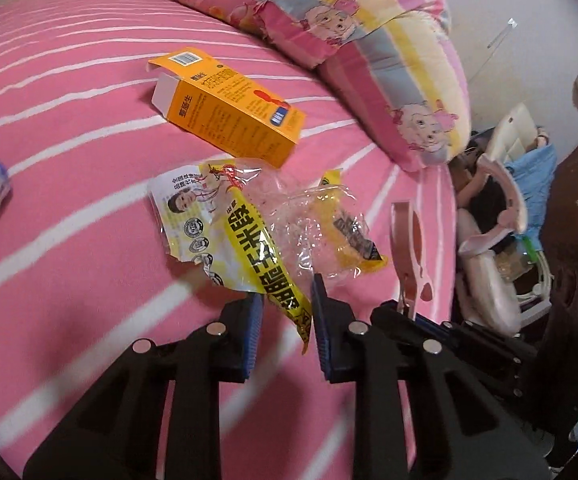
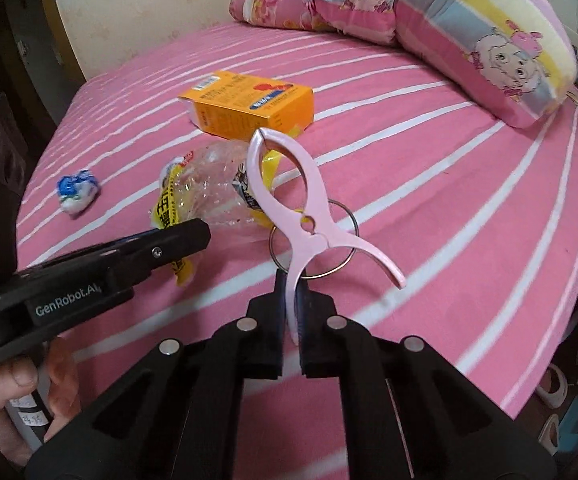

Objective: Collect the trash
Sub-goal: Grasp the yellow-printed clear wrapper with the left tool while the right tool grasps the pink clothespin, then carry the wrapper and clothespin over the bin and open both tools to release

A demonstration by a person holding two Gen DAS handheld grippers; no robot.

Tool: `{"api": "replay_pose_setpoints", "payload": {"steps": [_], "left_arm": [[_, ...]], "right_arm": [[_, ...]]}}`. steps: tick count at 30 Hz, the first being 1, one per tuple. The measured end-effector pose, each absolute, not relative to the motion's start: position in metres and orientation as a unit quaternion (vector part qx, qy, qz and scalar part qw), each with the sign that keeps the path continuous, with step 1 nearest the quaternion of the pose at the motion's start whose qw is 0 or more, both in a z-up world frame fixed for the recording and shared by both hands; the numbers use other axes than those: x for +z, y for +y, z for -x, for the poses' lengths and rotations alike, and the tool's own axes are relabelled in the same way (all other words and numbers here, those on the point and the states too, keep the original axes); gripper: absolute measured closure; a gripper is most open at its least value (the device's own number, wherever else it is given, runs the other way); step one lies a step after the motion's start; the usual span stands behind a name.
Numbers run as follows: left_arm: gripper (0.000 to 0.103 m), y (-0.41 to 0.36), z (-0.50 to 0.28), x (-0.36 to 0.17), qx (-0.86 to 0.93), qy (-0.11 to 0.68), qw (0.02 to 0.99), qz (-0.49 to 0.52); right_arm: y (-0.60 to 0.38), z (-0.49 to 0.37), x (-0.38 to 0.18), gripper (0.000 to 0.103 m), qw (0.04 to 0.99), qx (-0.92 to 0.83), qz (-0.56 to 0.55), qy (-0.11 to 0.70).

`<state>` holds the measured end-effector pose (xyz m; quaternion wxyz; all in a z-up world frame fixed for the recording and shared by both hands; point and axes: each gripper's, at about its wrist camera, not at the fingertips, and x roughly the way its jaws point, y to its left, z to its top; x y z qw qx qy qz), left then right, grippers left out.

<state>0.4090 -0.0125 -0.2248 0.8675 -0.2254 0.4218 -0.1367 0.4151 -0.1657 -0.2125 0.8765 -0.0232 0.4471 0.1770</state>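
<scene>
A crumpled yellow and clear snack wrapper (image 1: 257, 236) lies on the pink striped bed (image 1: 89, 208). My left gripper (image 1: 287, 312) is open, its blue pads on either side of the wrapper's near tip. In the right wrist view the left gripper (image 2: 193, 236) reaches over the wrapper (image 2: 205, 192). My right gripper (image 2: 290, 320) is shut on one handle of a large pink clothes peg (image 2: 289, 188) and holds it above the bed; the peg also shows in the left wrist view (image 1: 409, 248). An orange carton (image 1: 225, 108) lies beyond the wrapper. A blue and white crumpled packet (image 2: 77, 192) lies to the left.
Patterned pillows (image 2: 469, 32) lie along the far and right side of the bed. The bed's right edge (image 1: 445, 208) drops to a cluttered floor with shoes and bags (image 1: 501, 216). A cream wall (image 2: 141, 8) stands behind the bed.
</scene>
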Motion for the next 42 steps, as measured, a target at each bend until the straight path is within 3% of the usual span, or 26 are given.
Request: {"api": "replay_pose_setpoints", "payload": {"steps": [14, 24, 34, 42], "left_arm": [[0.080, -0.058, -0.298, -0.177, -0.198, 0.392, 0.869, 0.226], [0.080, -0.135, -0.208, -0.153, -0.253, 0.407, 0.850, 0.220], [0.080, -0.237, -0.158, -0.160, -0.308, 0.452, 0.815, 0.189], [0.080, -0.329, -0.140, -0.202, -0.341, 0.510, 0.781, 0.120]], "right_arm": [[-0.204, -0.281, -0.153, 0.097, 0.889, 0.188, -0.004, 0.418], [-0.286, -0.178, -0.118, 0.097, 0.903, 0.153, -0.038, 0.399], [-0.390, -0.092, -0.130, 0.097, 0.904, 0.086, -0.108, 0.406], [-0.463, -0.052, -0.160, 0.097, 0.895, 0.033, -0.143, 0.421]]}}
